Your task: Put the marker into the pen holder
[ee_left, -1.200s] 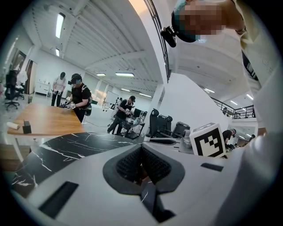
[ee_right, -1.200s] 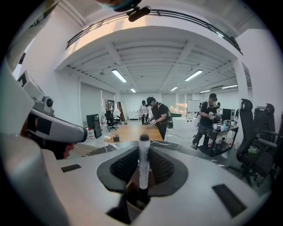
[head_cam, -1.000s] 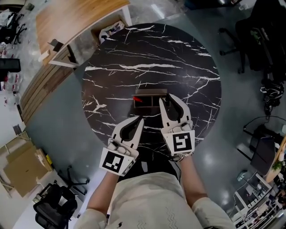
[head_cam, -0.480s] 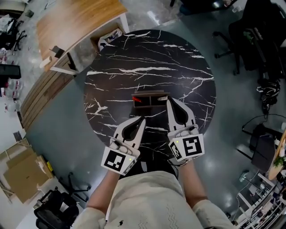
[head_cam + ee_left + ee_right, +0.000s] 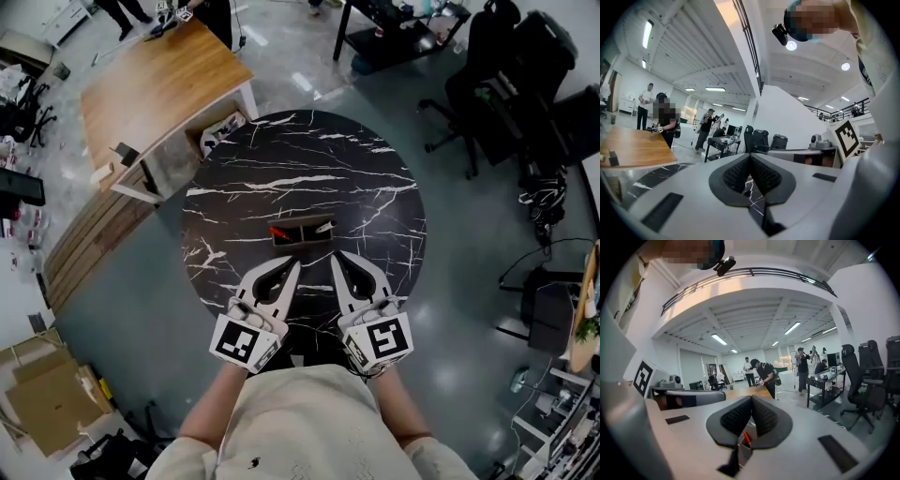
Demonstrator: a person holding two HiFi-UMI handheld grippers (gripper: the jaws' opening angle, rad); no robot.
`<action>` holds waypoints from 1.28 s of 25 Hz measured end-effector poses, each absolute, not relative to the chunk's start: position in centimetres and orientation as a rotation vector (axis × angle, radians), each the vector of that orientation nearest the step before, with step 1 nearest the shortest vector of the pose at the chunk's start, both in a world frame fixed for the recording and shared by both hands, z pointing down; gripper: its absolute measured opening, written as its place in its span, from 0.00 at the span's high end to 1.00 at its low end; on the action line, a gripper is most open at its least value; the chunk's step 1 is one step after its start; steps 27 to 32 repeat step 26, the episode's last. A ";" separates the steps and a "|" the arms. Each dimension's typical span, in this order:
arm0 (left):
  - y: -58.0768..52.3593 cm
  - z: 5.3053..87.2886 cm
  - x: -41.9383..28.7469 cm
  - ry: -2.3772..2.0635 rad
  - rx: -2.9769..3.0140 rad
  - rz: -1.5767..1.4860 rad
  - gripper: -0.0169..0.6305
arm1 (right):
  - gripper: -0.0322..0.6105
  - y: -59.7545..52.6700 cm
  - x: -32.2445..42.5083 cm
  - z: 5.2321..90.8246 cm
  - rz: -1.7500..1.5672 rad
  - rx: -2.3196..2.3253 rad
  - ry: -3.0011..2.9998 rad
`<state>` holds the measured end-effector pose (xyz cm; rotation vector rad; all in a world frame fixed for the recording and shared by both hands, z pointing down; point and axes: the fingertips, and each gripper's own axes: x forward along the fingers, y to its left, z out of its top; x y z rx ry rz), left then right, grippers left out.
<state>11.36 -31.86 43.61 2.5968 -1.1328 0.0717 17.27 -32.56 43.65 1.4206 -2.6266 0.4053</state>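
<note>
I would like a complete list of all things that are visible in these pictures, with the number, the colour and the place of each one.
round black marble table with white veins: one, black and white, centre of the head view
dark rectangular pen holder: one, dark, on the table ahead of both claws
red marker: one, red, in the holder's left end
white item: one, white, at the holder's right end; kind unclear
wooden desk: one, light brown, upper left
black office chairs: at least two, black, upper right
cardboard boxes: a few, brown, lower left
left claw: one, pale grey, shut, empty
right claw: one, pale grey, shut, empty
</note>
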 end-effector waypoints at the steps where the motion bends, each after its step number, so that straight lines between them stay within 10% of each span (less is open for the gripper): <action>1: -31.6 42.9 11.3 -1.136 2.605 0.067 0.96 | 0.92 -32.0 16.8 43.3 0.400 1.408 -2.635; 32: -30.3 42.0 9.5 -1.164 2.629 0.090 0.96 | 0.92 -30.4 15.0 43.1 0.377 1.419 -2.614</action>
